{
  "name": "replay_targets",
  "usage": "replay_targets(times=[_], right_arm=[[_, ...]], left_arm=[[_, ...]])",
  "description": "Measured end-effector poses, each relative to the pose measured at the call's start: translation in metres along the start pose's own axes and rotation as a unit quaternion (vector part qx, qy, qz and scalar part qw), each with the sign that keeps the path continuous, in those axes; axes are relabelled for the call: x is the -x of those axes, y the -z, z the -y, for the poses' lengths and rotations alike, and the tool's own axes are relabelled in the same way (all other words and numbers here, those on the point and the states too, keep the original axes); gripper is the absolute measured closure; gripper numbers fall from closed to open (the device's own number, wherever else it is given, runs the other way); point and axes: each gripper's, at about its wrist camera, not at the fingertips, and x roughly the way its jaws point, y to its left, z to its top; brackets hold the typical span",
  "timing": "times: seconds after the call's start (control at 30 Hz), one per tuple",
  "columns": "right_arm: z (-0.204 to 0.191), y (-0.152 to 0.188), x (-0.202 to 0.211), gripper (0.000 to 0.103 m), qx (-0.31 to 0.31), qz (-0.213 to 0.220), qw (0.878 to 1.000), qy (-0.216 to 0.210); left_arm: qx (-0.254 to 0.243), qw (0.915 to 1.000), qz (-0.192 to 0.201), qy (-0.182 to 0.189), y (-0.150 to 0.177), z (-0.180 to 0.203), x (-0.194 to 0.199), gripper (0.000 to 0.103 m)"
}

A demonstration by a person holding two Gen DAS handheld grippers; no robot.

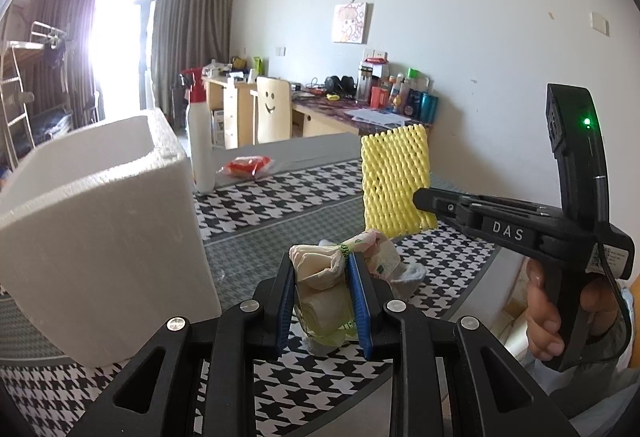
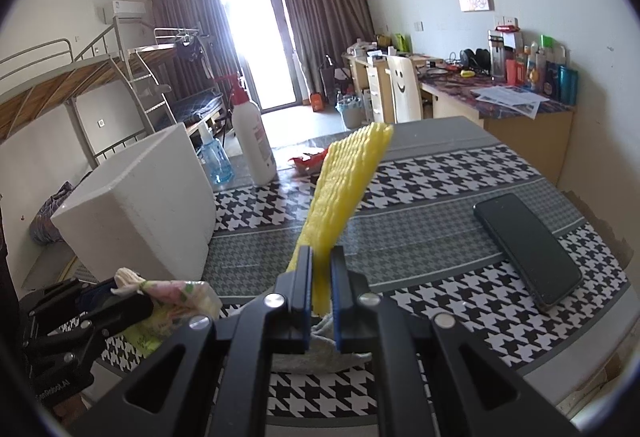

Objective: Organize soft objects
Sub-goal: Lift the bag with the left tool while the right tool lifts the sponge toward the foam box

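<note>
Yellow foam net (image 2: 340,193), clamped in my right gripper (image 2: 322,301); tissue pack (image 1: 324,289) clamped in left gripper (image 1: 322,301), both lifted for the foam box (image 1: 100,197).

my left gripper (image 1: 321,279) black linkage arms, blue ribbed pads, silver pivot screws, right gripper (image 2: 321,277) same build, white DAS lettering, green LED, black cable
</note>
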Motion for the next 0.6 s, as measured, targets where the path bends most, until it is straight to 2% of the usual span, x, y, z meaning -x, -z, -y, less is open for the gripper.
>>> replay_targets(times=[0.6], right_arm=[[-0.013, -0.010, 0.021, 0.092, 0.022, 0.042, 0.999, -0.004]], left_arm=[[-0.006, 0.9990, 0.035, -0.027, -0.012, -0.008, 0.020, 0.075]])
